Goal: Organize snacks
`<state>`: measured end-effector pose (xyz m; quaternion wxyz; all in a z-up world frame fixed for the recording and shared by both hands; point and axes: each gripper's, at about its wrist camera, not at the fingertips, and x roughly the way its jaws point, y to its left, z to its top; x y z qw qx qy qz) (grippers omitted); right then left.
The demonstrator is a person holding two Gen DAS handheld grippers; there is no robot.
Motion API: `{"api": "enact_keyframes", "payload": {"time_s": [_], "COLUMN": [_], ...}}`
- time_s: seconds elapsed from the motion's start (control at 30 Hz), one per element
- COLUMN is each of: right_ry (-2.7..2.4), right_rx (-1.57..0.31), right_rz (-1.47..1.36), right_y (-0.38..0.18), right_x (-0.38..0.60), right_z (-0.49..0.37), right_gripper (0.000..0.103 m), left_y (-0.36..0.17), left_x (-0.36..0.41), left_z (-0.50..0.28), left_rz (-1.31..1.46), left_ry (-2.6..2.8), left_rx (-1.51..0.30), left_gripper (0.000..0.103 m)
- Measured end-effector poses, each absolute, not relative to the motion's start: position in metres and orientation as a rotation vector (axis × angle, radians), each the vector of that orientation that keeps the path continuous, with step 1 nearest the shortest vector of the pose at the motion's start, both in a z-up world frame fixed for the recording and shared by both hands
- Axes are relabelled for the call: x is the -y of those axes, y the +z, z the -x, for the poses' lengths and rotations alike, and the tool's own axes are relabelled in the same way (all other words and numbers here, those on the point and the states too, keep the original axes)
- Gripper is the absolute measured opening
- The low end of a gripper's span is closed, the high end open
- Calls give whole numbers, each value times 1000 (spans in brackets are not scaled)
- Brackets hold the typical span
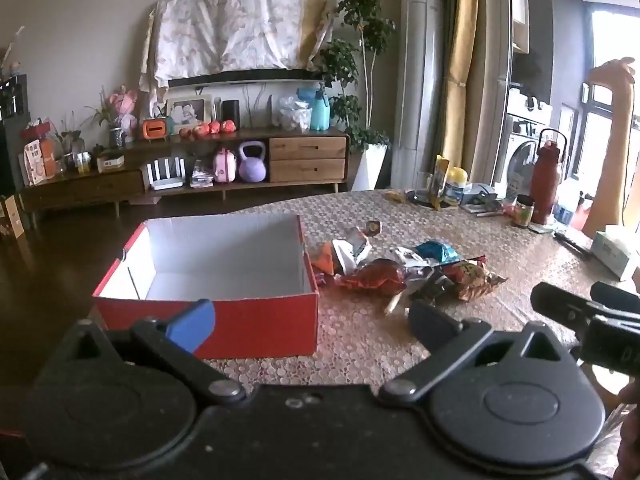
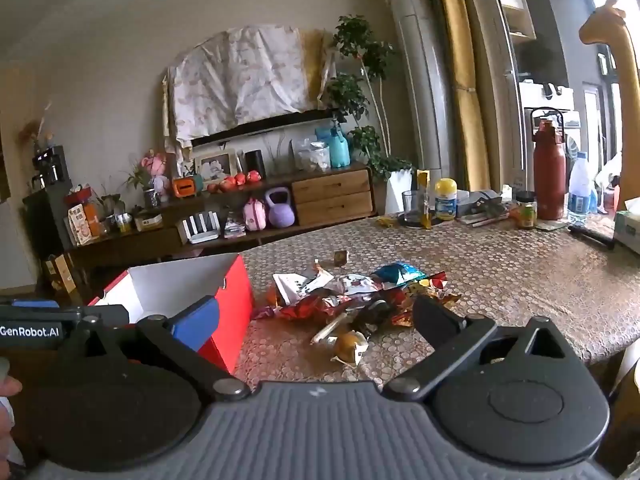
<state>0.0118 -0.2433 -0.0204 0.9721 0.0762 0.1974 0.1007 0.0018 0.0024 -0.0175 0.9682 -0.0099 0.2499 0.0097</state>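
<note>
An empty red box with a white inside (image 1: 224, 264) stands on the patterned table (image 1: 500, 248); it also shows in the right wrist view (image 2: 228, 300). A pile of snack packets (image 1: 404, 268) lies right of the box and also shows in the right wrist view (image 2: 360, 296). A small round yellow snack (image 2: 350, 346) lies nearest me. My left gripper (image 1: 312, 320) is open and empty, held before the box's near wall. My right gripper (image 2: 316, 320) is open and empty, just short of the pile. The right gripper also shows at the right edge of the left wrist view (image 1: 592, 316).
At the table's far side stand a red flask (image 2: 549, 176), a glass (image 2: 412, 206), a yellow-lidded jar (image 2: 445, 198), a small jar (image 2: 526, 210), a water bottle (image 2: 579, 190) and a tissue box (image 1: 612, 252). A small cube (image 2: 341, 258) lies beyond the pile. A TV cabinet (image 1: 200, 168) stands behind.
</note>
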Motion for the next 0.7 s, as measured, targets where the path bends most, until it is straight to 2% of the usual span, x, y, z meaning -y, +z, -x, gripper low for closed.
{"api": "enact_keyframes", "payload": {"time_s": [0.7], "right_ry": [219], "right_rx": [-413], "right_rz": [-123], "right_y": [-23], "right_x": [238], "right_z": [-9], "right_gripper": [103], "left_y": [-14], "left_x": [5], "left_z": [-8], "left_rz": [15], "left_ry": [28], "left_rx": [-523], "left_gripper": [103]}}
